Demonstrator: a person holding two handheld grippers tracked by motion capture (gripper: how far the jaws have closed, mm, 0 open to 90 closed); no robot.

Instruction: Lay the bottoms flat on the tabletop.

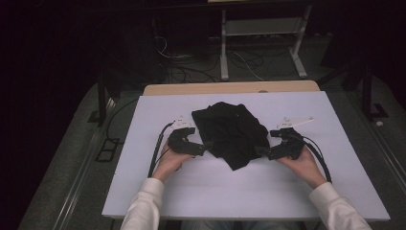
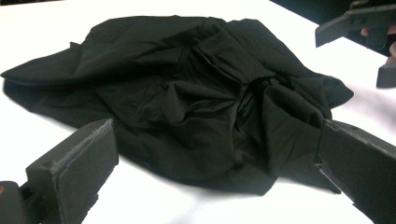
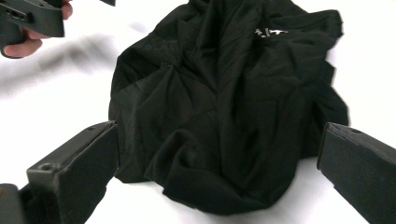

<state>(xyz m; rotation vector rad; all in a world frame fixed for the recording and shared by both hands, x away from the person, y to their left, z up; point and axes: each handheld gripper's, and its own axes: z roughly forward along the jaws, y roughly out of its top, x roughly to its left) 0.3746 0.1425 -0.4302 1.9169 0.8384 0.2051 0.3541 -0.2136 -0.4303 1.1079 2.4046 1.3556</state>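
Black cloth, a crumpled garment (image 1: 230,133), lies in a loose heap near the middle of the white table (image 1: 249,191), a little toward its far edge. Its folds bunch up toward the centre, and one pointed corner hangs toward the person's side. A small patch of white print shows on the fabric in the right gripper view (too small to read).

At the garment's left edge sits the left gripper (image 1: 207,146), held in the person's left hand (image 1: 168,163). Its jaws stand wide apart in the left gripper view, one at each lower corner, with the cloth (image 2: 187,98) spread on the table between and beyond them; neither jaw pinches any fabric. The other gripper shows at the upper right of that view, well past the heap.

On the opposite edge sits the right gripper (image 1: 261,151), held in the right hand (image 1: 301,165). Its jaws are likewise spread wide in the right gripper view, and the near fold of the garment (image 3: 224,116) lies between them without being clamped. From the high view its jaw tip looks to be just at the cloth's edge (whether it touches I cannot tell).

Both sleeves are white, and a black cable (image 1: 155,151) trails from the left gripper toward the table's near edge.
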